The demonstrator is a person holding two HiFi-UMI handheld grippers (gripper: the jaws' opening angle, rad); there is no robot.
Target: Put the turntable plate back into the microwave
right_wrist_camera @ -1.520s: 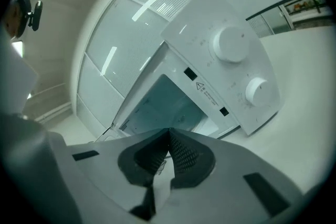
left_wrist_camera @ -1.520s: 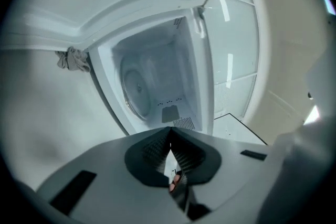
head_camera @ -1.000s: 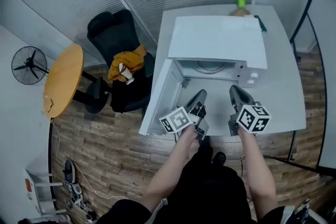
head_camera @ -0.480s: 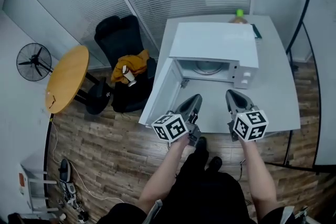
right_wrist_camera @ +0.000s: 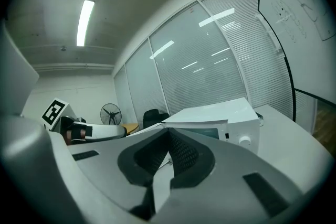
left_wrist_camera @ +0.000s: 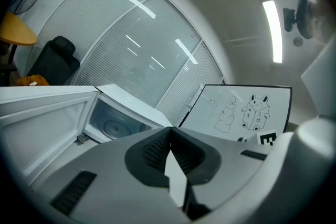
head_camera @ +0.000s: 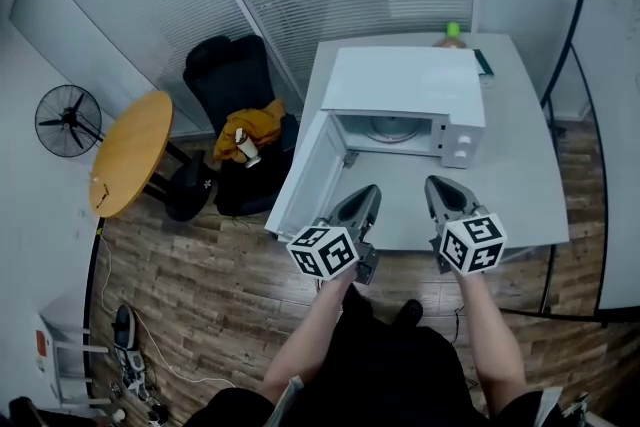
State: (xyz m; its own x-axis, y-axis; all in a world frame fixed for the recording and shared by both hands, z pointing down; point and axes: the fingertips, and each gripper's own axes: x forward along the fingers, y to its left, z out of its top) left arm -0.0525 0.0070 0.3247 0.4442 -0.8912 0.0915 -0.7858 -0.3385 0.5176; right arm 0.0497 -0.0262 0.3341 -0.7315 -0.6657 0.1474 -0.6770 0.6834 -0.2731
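The white microwave (head_camera: 400, 85) stands on the white table (head_camera: 520, 165) with its door (head_camera: 305, 175) swung open to the left. The glass turntable plate (head_camera: 392, 128) lies inside the cavity, and the left gripper view shows the plate (left_wrist_camera: 113, 127) flat on the floor of the oven. My left gripper (head_camera: 372, 190) and right gripper (head_camera: 432, 183) hang side by side over the table's front part, short of the opening. Both point level at the microwave. The left gripper (left_wrist_camera: 170, 131) and the right gripper (right_wrist_camera: 168, 134) are shut with nothing between their pads.
A green-capped bottle (head_camera: 453, 33) and a dark flat item (head_camera: 483, 62) sit behind the microwave. Left of the table stand a black chair (head_camera: 225, 75) with an orange cloth, a round wooden table (head_camera: 128, 153) and a fan (head_camera: 68, 120). A whiteboard (left_wrist_camera: 236, 110) stands at the right.
Both grippers have risen and drawn slightly back from the microwave opening, rolling a little at the wrist. Their jaws stayed shut and empty. The plate has not moved.
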